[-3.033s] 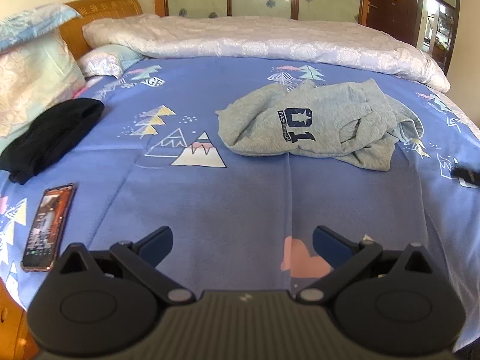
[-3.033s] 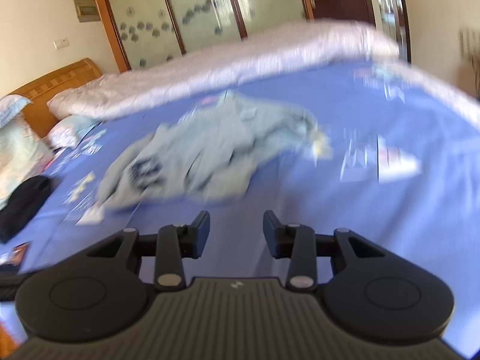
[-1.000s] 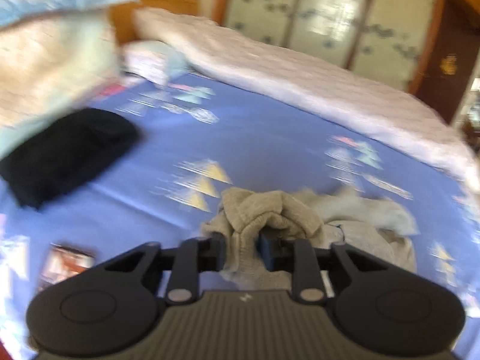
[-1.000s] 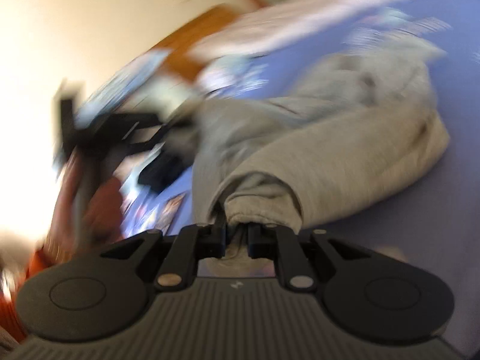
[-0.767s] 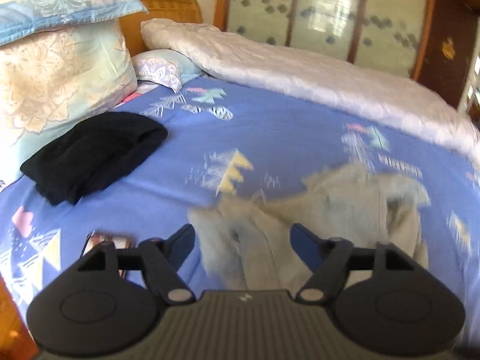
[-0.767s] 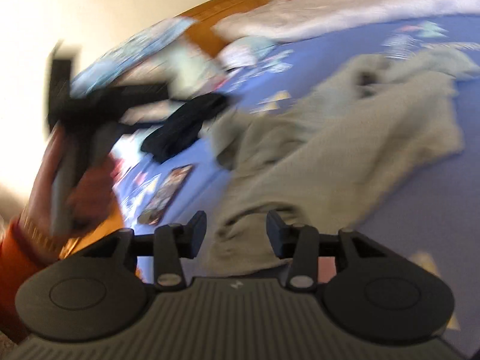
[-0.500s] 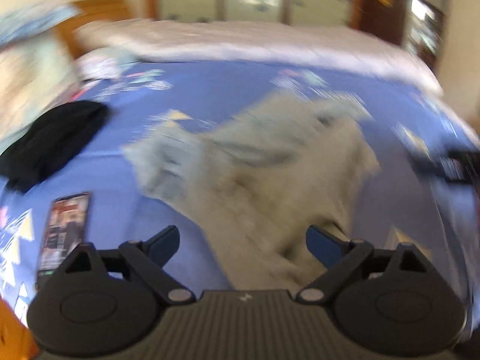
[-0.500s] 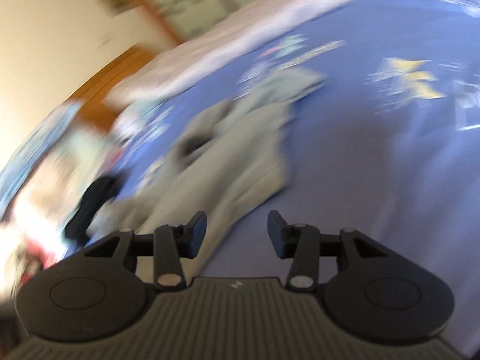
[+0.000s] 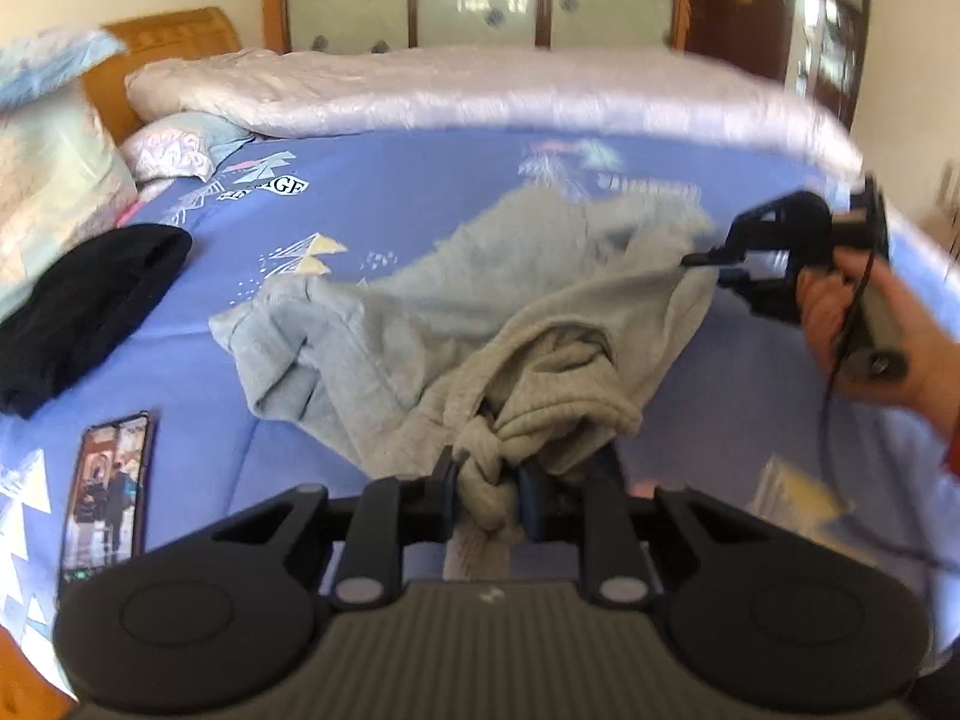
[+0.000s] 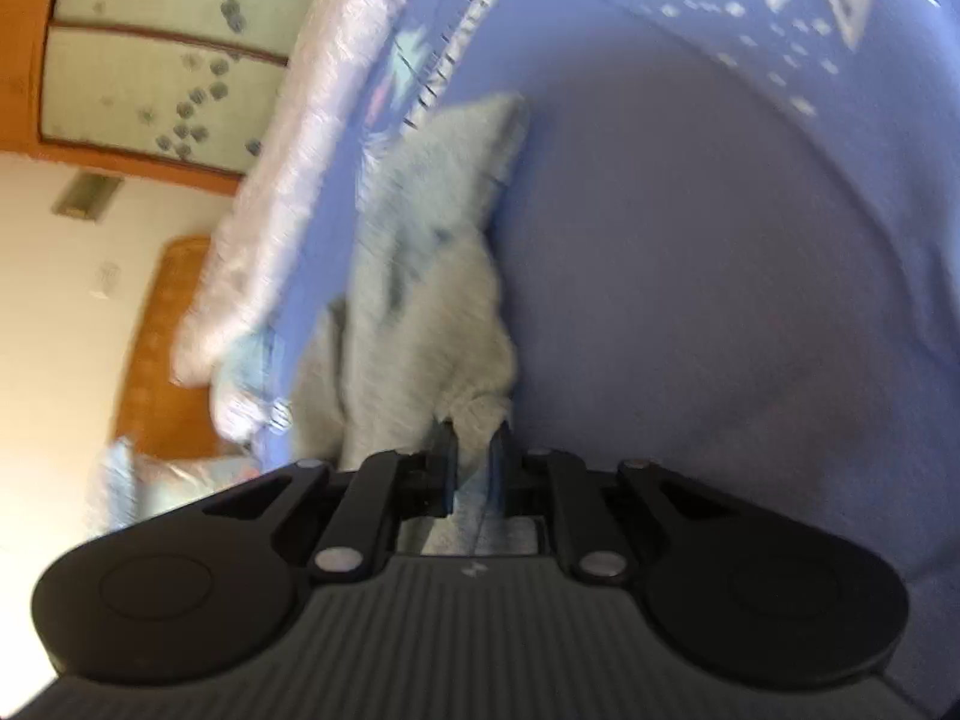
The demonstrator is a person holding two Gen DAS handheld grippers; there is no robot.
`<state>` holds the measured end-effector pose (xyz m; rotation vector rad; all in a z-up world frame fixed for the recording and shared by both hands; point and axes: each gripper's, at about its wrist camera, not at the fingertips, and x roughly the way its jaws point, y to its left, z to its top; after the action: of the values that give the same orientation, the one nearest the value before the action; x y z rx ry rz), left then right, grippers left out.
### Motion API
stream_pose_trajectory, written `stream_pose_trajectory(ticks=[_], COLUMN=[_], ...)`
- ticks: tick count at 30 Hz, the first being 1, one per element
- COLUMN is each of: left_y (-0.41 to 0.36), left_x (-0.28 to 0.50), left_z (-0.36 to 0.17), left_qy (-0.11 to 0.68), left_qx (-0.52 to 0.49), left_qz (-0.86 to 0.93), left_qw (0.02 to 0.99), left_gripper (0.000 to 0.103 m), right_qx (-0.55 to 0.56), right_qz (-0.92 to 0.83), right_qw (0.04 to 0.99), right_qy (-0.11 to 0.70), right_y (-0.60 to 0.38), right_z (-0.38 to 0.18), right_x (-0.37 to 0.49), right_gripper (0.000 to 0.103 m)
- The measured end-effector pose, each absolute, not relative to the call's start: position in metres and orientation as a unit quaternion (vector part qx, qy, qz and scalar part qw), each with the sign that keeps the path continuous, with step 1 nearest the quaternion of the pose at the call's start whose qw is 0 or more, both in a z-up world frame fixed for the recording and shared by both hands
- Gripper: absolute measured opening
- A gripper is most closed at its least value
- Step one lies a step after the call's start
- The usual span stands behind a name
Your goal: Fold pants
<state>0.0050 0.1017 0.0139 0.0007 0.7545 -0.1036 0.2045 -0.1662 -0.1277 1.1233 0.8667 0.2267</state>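
Fingers of left gripper [image 9: 487, 495] and right gripper [image 10: 474, 468] each clamp bunched fabric of crumpled grey knit pants [image 9: 432, 324], sprawled mid blue patterned bedsheet [image 9: 390, 192]. No fold made; spreading remains.

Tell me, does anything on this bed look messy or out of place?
The gray pants are a crumpled, twisted heap, bunched into a wad at the left hand-held gripper and pinched by the right hand-held gripper. A phone lies near the bed's edge, beside a black garment.
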Motion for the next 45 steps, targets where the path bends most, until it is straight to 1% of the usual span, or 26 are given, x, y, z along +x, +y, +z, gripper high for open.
stream_pose_trajectory(ticks=[3, 6, 10, 12, 13, 15, 17, 18, 19, 20, 22, 24, 28, 32, 35, 36, 38, 40, 42, 44, 45], left_y=[0.099, 0.088, 0.071, 0.069, 0.070, 0.078, 0.092, 0.101, 0.109, 0.117, 0.139, 0.164, 0.204, 0.234, 0.262, 0.270, 0.277, 0.277, 0.277, 0.272, 0.269], left_x=[0.002, 0.012, 0.015, 0.010, 0.008, 0.002, -0.006, -0.010, -0.013, -0.017, -0.019, -0.021, -0.023, -0.026, -0.031, -0.034, -0.037, -0.038, -0.035, -0.035, -0.036], left_z=[0.027, 0.037, 0.056, 0.062, 0.061, 0.055, 0.045, 0.038, 0.031, 0.025, 0.012, 0.002, 0.008, 0.037, 0.062, 0.069, 0.080, 0.085, 0.084, 0.081, 0.080], left_qy=[0.350, 0.328, 0.292, 0.280, 0.280, 0.289, 0.305, 0.317, 0.331, 0.345, 0.379, 0.405, 0.395, 0.350, 0.314, 0.305, 0.295, 0.296, 0.302, 0.306, 0.306], left_qx=[-0.026, -0.043, -0.068, -0.073, -0.073, -0.073, -0.073, -0.072, -0.070, -0.070, -0.082, -0.117, -0.161, -0.159, -0.169, -0.169, -0.159, -0.150, -0.149, -0.141, -0.135], left_qz=[-0.065, -0.099, -0.149, -0.161, -0.163, -0.159, -0.145, -0.131, -0.113, -0.095, -0.053, -0.020, 0.031, 0.094, 0.145, 0.154, 0.165, 0.169, 0.168, 0.169, 0.169], left_qw=[0.934, 0.938, 0.942, 0.944, 0.943, 0.941, 0.938, 0.937, 0.934, 0.931, 0.920, 0.907, 0.904, 0.919, 0.923, 0.925, 0.928, 0.928, 0.926, 0.926, 0.927], left_gripper=[0.018, 0.018, 0.018, 0.018, 0.018, 0.018, 0.018, 0.018, 0.018, 0.018, 0.017, 0.017, 0.017, 0.017, 0.017, 0.017, 0.017, 0.017, 0.017, 0.017, 0.017], right_qx=[0.503, 0.474, 0.400, 0.355, 0.337, 0.319, 0.308, 0.313, 0.319, 0.320, 0.304, 0.310, 0.363, 0.346, 0.343, 0.343, 0.341, 0.346, 0.356, 0.359, 0.355], right_qz=[0.138, 0.182, 0.232, 0.227, 0.217, 0.189, 0.143, 0.122, 0.107, 0.098, 0.067, 0.039, 0.003, -0.012, 0.002, 0.009, 0.029, 0.057, 0.073, 0.083, 0.083], right_qw=[0.778, 0.821, 0.880, 0.905, 0.915, 0.928, 0.937, 0.935, 0.928, 0.920, 0.903, 0.887, 0.867, 0.881, 0.883, 0.883, 0.882, 0.876, 0.867, 0.859, 0.856], right_qy=[0.349, 0.262, 0.111, 0.066, 0.052, 0.050, 0.084, 0.115, 0.158, 0.203, 0.295, 0.340, 0.342, 0.323, 0.320, 0.320, 0.323, 0.331, 0.341, 0.357, 0.367], right_y=[-0.174, -0.192, -0.216, -0.224, -0.228, -0.236, -0.245, -0.249, -0.252, -0.252, -0.246, -0.250, -0.279, -0.295, -0.286, -0.280, -0.258, -0.242, -0.225, -0.203, -0.195], right_z=[-0.084, -0.004, 0.102, 0.131, 0.135, 0.127, 0.098, 0.076, 0.047, 0.021, -0.034, -0.071, -0.091, -0.073, -0.079, -0.075, -0.075, -0.079, -0.086, -0.094, -0.096], right_x=[0.207, 0.192, 0.132, 0.097, 0.076, 0.046, 0.025, 0.018, 0.014, 0.008, -0.003, -0.019, -0.027, -0.003, 0.019, 0.019, 0.045, 0.067, 0.092, 0.124, 0.136], right_gripper=[0.012, 0.012, 0.011, 0.011, 0.011, 0.011, 0.011, 0.011, 0.012, 0.015, 0.015, 0.015, 0.016, 0.017, 0.021, 0.022, 0.024, 0.030, 0.048, 0.057, 0.059])
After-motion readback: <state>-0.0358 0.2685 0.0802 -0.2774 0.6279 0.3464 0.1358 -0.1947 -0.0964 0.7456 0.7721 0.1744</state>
